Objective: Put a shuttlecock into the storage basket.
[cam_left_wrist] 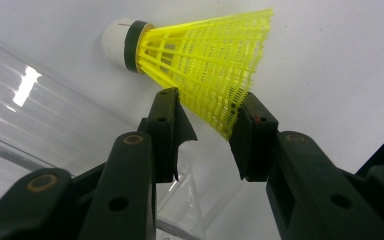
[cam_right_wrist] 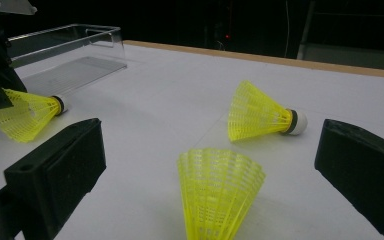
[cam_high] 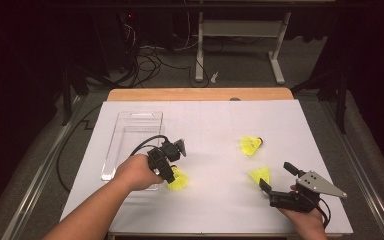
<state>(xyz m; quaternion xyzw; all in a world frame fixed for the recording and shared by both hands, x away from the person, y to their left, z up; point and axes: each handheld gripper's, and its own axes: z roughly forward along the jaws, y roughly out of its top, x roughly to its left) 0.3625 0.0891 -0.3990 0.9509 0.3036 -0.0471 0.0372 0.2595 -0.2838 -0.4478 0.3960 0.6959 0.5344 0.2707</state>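
Three yellow shuttlecocks with white corks lie on the white table. My left gripper (cam_high: 176, 175) (cam_left_wrist: 207, 102) reaches down beside the clear box, and its pads touch both sides of one shuttlecock's (cam_high: 179, 180) (cam_left_wrist: 205, 65) mesh skirt, cork pointing away. My right gripper (cam_high: 277, 176) (cam_right_wrist: 210, 132) rests low near the front right with its jaws wide open. A second shuttlecock (cam_high: 260, 175) (cam_right_wrist: 220, 192) lies just ahead of them, touching neither jaw. The third shuttlecock (cam_high: 251, 145) (cam_right_wrist: 260, 116) lies farther back on its side.
A clear plastic box (cam_high: 132, 132) (cam_right_wrist: 70, 50) lies open on the table's left half, right beside my left hand. The table's wooden far edge (cam_high: 200, 94) borders a floor with cables and a desk frame.
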